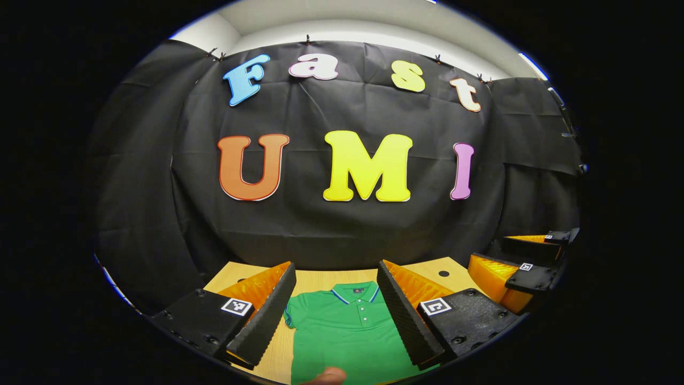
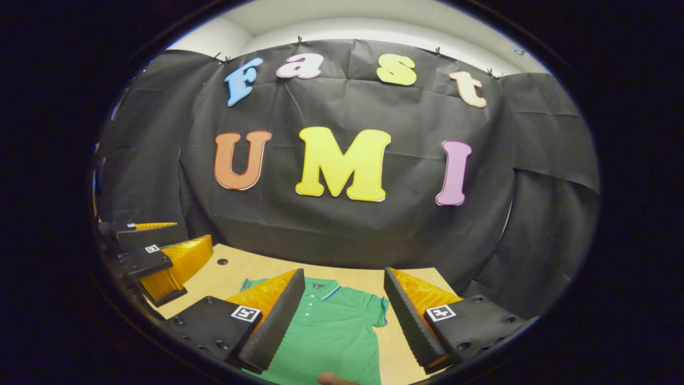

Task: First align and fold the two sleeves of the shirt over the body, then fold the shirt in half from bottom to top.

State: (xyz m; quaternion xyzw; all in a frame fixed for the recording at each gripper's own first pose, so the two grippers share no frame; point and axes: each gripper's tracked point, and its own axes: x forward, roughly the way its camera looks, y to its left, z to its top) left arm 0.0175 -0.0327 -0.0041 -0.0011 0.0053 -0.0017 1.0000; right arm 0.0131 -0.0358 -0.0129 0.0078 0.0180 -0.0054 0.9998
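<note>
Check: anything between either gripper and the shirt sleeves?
Nothing visible. The green shirt lies flat on the table, both sleeves exposed. Left gripper and right gripper hover open above it.

The left gripper (image 1: 335,291) carries two long wedge-shaped fingers with ribbed inner faces. At five and seven o'clock sit dark textured mounts with round screws, each bearing a square black-and-white marker tag. The right gripper (image 2: 344,294) is built alike, tags included.
</note>
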